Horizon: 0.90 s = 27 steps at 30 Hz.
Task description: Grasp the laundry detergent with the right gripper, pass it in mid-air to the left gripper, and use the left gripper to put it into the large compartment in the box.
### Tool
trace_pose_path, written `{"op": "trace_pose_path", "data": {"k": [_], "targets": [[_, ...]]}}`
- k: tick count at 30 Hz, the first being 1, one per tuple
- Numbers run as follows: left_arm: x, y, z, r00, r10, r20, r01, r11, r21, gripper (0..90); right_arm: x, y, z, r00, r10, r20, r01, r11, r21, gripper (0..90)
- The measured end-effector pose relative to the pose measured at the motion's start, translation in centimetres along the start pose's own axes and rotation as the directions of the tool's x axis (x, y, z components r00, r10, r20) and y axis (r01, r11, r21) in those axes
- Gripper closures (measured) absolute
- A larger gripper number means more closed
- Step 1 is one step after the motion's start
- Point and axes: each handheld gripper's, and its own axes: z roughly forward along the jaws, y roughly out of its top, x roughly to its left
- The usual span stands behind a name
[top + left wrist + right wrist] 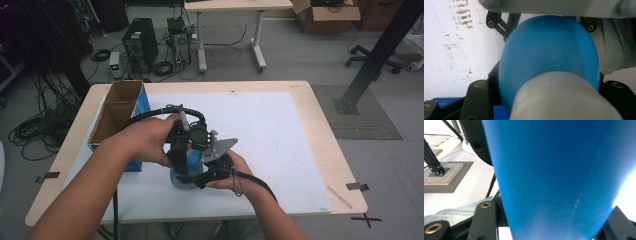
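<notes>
I have the blue bottle (183,170) caught between both grippers near the front middle of the surface (300,100), on the white mat (270,135). My left gripper (181,150) comes down from above; in the left gripper view its jaws sit close on either side of the bottle's shoulder, just below the white cap (566,100), so I judge it closed on the bottle up there. My right gripper (212,172) comes in from the side, and in the right gripper view its jaws flank the blue body (554,175) closely, touching or near enough that I take it as gripping too.

So the bottle is picked and steadied, and the cap looks on. What is left, as I read it, is either to twist the cap or to carry the bottle somewhere, perhaps to the open cardboard box (117,112) just to my left. I cannot tell whether the bottle's base rests on the mat or is lifted.

The box stands close beside my left forearm, and my left cable (150,114) loops beside it; both could snag a leftward move. The rest of the mat is free.
</notes>
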Motion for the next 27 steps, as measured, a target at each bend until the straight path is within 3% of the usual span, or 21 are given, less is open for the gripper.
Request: {"op": "trace_pose_path", "data": {"k": [13,22,27], "targets": [[-0.14,0.29,-0.46,0.9995,0.015,-0.028,-0.015,0.9999,-0.007,39.7,-0.16,0.07,-0.38,0.9994,-0.024,0.023,0.024,1.0,-0.01,44.6],[0.17,0.49,-0.67,0.9999,-0.003,-0.012,0.003,1.0,0.001,39.8,-0.18,0.09,-0.58,0.9998,-0.006,0.018,0.006,1.0,-0.03,42.8],[0.29,0.5,-0.75,0.9995,-0.008,-0.031,0.009,1.0,0.005,39.8,-0.26,-0.13,-0.81,0.9996,0.017,0.02,-0.016,0.999,-0.046,31.0]]}}
